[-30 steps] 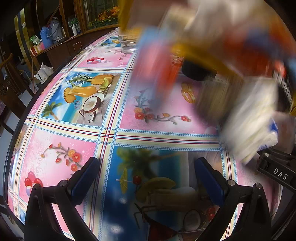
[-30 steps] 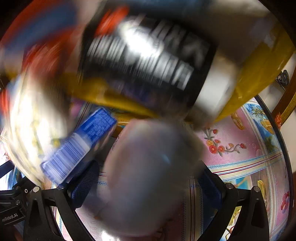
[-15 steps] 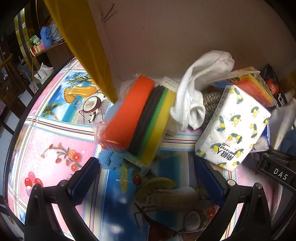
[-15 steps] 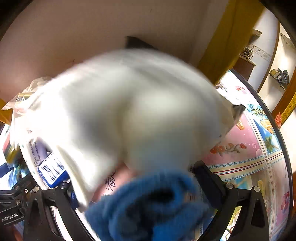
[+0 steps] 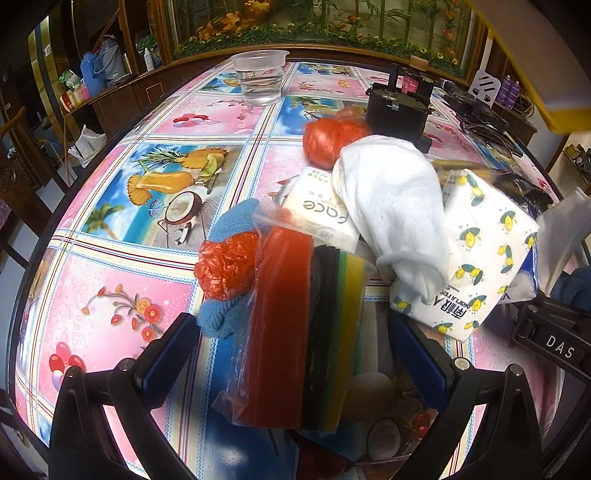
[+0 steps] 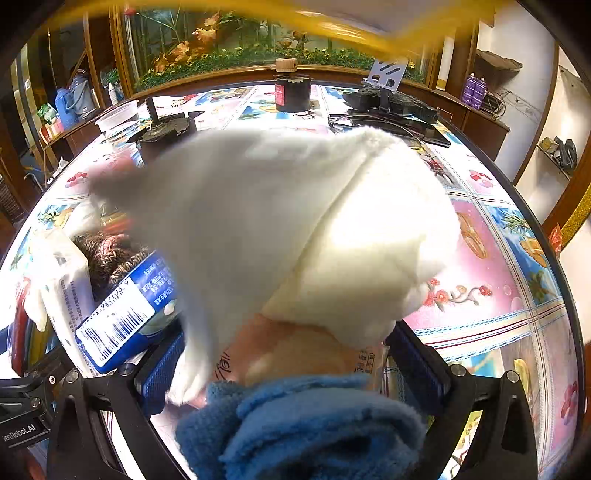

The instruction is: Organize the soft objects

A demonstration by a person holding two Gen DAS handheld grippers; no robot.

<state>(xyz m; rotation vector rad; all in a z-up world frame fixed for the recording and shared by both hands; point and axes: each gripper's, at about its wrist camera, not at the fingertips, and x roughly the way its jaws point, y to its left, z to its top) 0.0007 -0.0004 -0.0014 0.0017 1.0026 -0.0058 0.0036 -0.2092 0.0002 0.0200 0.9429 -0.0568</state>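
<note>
A pile of soft things lies on the patterned tablecloth [image 5: 122, 295]. In the left wrist view I see a bagged stack of coloured sponges [image 5: 295, 332], a white sock [image 5: 395, 206], a lemon-print tissue pack [image 5: 487, 254], a blue cloth [image 5: 229, 229] and two red mesh balls [image 5: 225, 266]. My left gripper [image 5: 295, 365] is open, its fingers either side of the sponge stack. In the right wrist view a white fluffy cloth [image 6: 295, 229], a pink pack [image 6: 295, 350] and a blue towel [image 6: 306, 428] lie between the open fingers of my right gripper [image 6: 291, 365].
A clear plastic cup [image 5: 260, 75] with water stands at the far side. A black device [image 5: 399, 110] sits behind the pile. A dark jar [image 6: 291, 92] and black cables [image 6: 391, 110] lie further back. A yellow-edged box rim [image 6: 369, 29] hangs at the top.
A yellow-edged box tipped the soft things onto the table and has lifted away upward. The pile has settled in front of both grippers, which have stayed in place.
</note>
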